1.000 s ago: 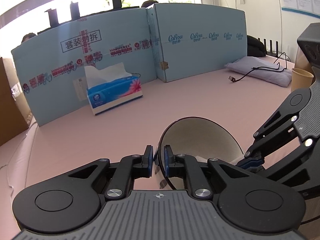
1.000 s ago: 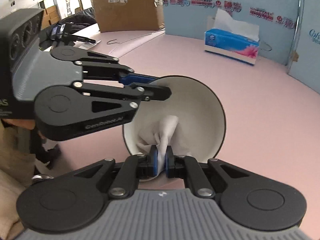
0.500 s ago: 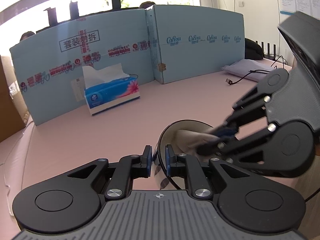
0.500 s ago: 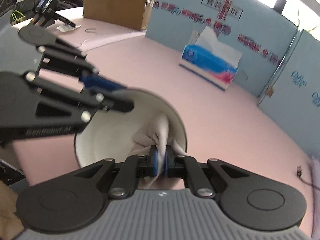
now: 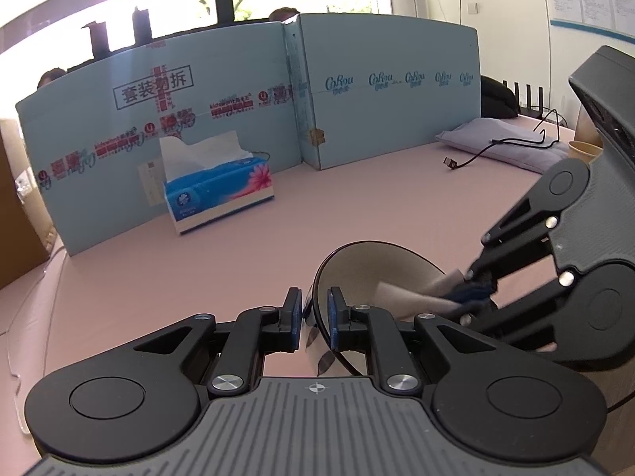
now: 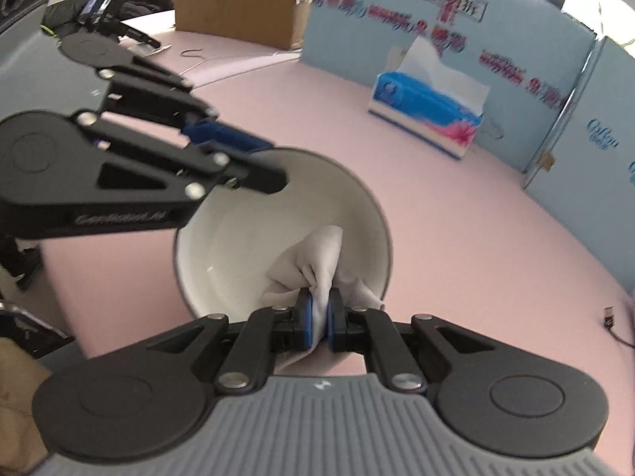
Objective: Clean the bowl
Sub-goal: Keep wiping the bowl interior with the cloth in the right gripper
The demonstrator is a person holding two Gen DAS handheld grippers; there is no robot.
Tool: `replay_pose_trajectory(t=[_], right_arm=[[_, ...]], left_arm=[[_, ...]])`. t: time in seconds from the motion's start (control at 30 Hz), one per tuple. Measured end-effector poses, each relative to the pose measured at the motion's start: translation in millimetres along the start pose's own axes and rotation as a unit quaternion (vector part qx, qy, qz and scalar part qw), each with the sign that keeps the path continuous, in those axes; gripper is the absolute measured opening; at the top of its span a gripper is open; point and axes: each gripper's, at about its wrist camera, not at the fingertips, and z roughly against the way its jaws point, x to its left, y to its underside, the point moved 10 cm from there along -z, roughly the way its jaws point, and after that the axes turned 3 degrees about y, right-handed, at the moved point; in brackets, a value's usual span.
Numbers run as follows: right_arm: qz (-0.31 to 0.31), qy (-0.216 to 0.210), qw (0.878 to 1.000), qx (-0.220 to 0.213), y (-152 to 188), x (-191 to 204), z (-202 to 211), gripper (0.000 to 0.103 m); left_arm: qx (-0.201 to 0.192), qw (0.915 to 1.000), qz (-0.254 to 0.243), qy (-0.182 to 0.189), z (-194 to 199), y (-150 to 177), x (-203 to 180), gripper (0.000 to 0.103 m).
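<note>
A bowl (image 6: 254,250), white inside and dark outside, is held tilted above the pink table; it also shows in the left wrist view (image 5: 369,265). My left gripper (image 5: 313,317) is shut on the bowl's rim; it also shows in the right wrist view (image 6: 254,166). My right gripper (image 6: 319,323) is shut on a crumpled white tissue (image 6: 313,265), which presses against the inside of the bowl near its right wall. In the left wrist view the right gripper (image 5: 476,289) reaches into the bowl from the right with the tissue (image 5: 412,297).
A blue tissue box (image 5: 218,190) stands by a light blue cardboard screen (image 5: 238,111) at the back of the pink table (image 5: 357,206). A grey pillow with a black cable (image 5: 504,142) lies at the far right. A brown carton (image 6: 238,0) stands beyond the table.
My right gripper has kept moving the tissue around inside the bowl, from its bottom toward its right wall. The left gripper has kept its hold on the rim, nearly still.
</note>
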Motion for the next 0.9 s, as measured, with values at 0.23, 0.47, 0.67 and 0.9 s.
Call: replay_pose_trajectory(t=[0.23, 0.47, 0.67, 0.9], right_arm=[[-0.047, -0.080, 0.996, 0.012, 0, 14, 3, 0.007], [-0.017, -0.033, 0.999, 0.024, -2, 0, -5, 0.007], [0.017, 0.027, 0.999, -0.009, -16, -6, -12, 0.007], [0.017, 0.046, 0.997, -0.055, -28, -14, -5, 0.007]], left_arm=[[0.001, 1.0000, 0.002, 0.002, -1, -1, 2, 0.013], [-0.001, 1.0000, -0.008, 0.006, -2, -2, 0, 0.014], [0.001, 0.9999, -0.014, 0.009, -3, 0, 0, 0.014], [0.007, 0.9998, -0.011, 0.011, -9, 2, 4, 0.014]])
